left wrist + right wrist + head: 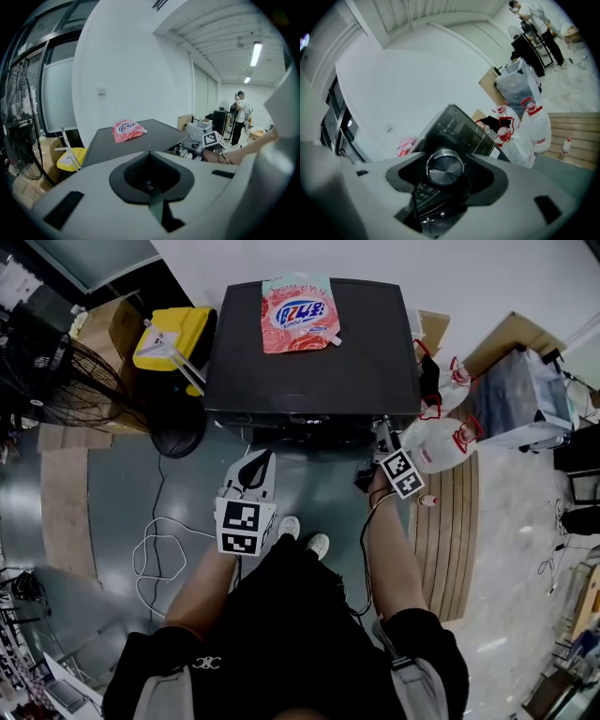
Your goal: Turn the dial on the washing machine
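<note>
The black washing machine (309, 371) stands in front of me, with its control panel (454, 129) facing me. In the right gripper view the round silver dial (446, 169) sits between the two jaws, which press on its rim from both sides. My right gripper (382, 439) reaches the machine's front right edge and is shut on the dial. My left gripper (256, 463) hangs lower, in front of the machine's left half, shut with nothing in it (150, 157). A pink detergent bag (300, 313) lies on the lid.
White jugs with red caps (441, 442) and a clear bin (520, 399) stand right of the machine. A yellow container (173, 338) and a floor fan (56, 381) are to its left. A white cable (155, 549) loops on the floor. A person (241, 117) stands far off.
</note>
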### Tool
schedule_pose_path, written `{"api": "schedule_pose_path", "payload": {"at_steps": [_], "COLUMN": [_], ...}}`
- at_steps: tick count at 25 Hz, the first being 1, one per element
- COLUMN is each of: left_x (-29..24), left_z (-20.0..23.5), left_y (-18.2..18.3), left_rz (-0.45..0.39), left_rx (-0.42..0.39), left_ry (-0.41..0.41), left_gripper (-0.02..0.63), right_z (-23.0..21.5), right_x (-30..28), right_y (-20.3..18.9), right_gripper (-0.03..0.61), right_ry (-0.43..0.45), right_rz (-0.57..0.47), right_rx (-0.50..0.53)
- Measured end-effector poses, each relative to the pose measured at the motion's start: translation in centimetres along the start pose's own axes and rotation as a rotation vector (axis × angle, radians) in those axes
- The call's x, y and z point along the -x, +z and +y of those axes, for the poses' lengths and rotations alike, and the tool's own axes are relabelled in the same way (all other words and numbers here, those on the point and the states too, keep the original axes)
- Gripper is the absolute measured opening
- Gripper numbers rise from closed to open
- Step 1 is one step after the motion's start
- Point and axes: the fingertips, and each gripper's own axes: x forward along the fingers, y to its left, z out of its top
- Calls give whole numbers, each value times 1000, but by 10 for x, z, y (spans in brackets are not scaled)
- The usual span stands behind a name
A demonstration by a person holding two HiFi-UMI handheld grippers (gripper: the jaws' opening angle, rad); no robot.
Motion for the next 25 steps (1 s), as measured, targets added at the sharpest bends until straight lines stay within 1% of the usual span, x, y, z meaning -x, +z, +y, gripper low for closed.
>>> {"api": "schedule_pose_path", "payload": {"at_steps": [1,3,7,10,12,15,19,22,25], "left_x": [1,2,-1,-2,-1,1,6,10,16], "left_z": [0,0,-5,-9,-13,-20,-28,-38,-46], "left_y": [1,4,19,30,38,53,75,84,94], "left_rz": [-5,-21,-67,-105,-129,-172,-227,-251,-271], "left_rx": [3,10,23,33,40,53,58,59,54], "left_ry": [-1,-7,-34,-58,-73,-99,-129,-156,-178], "left_gripper": [-5,-5,-5,-5,-5,-5,-5,-5,-5], "right_z": [2,11,51,86,109,144,190,214,228], "right_x": [5,16,44,70,89,121,163,192,214], "right_y": [4,12,34,47,55,75,100,104,98], "right_gripper": [267,267,252,189,140,102,6,0,0], "right_ry": [-10,-17,21,46,63,87,101,131,145], "right_rz": [-14,-41,-84,-131,-171,-247,-364,-394,-407], "right_rx": [36,139,408,572,647,722,784,794,800]}}
